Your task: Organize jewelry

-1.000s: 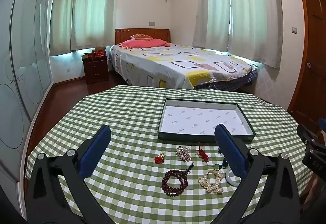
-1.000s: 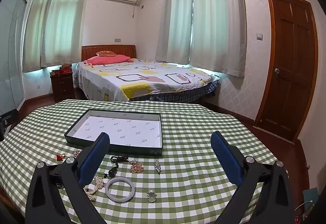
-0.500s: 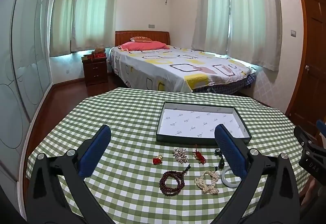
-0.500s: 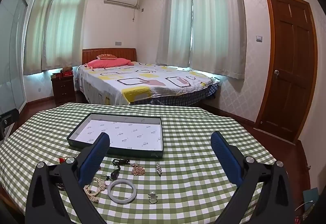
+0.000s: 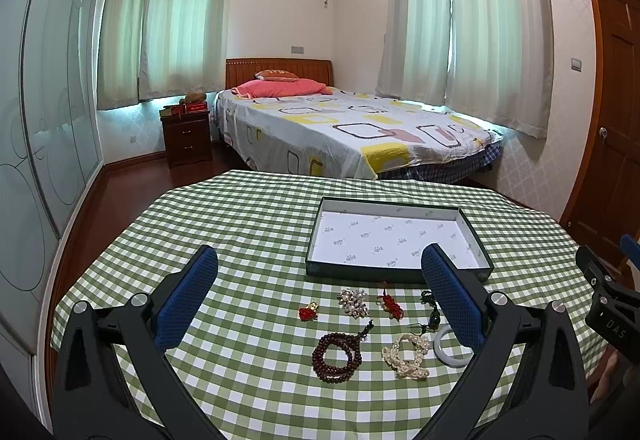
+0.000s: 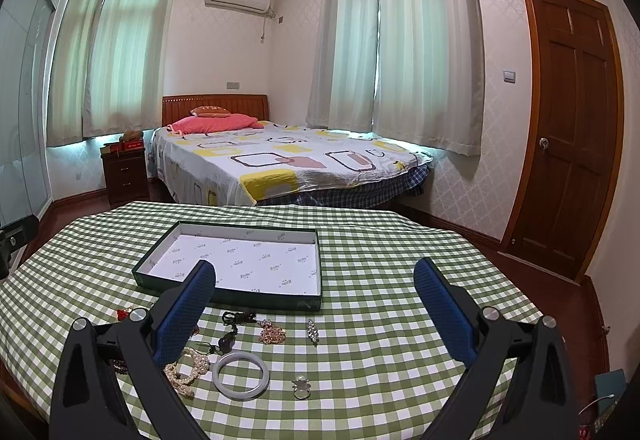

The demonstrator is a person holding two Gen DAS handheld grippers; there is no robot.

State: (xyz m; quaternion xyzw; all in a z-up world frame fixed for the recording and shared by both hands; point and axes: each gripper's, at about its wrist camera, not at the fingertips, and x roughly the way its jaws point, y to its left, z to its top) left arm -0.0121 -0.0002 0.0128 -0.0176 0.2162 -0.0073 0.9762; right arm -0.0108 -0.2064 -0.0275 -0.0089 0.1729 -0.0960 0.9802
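Note:
A shallow dark green box [image 5: 316, 269] with a white paper lining stands on the green checked table [image 5: 248, 224]; it also shows in the right wrist view [image 6: 224, 294]. In front of it lie a dark bead bracelet [image 5: 336, 357], a pearl strand [image 5: 406, 355], a white bangle [image 6: 240, 375], a red charm [image 5: 308, 311], a pearl cluster [image 5: 353, 302], a red tassel [image 5: 391, 305], a ring [image 6: 302, 387], a brooch [image 6: 312, 330] and a gold-pink piece [image 6: 272, 334]. My left gripper [image 5: 320, 300] and right gripper [image 6: 314, 314] are both open and empty above the near jewelry.
A bed [image 5: 348, 128] stands beyond the table, a nightstand [image 5: 186, 136] to its left, a wooden door [image 6: 568, 128] at the right. The right gripper's body [image 5: 608, 304] shows at the right edge of the left wrist view.
Both grippers have drawn back and tilted up a little; the box and jewelry sit lower and slightly farther in both views. Nothing was picked up.

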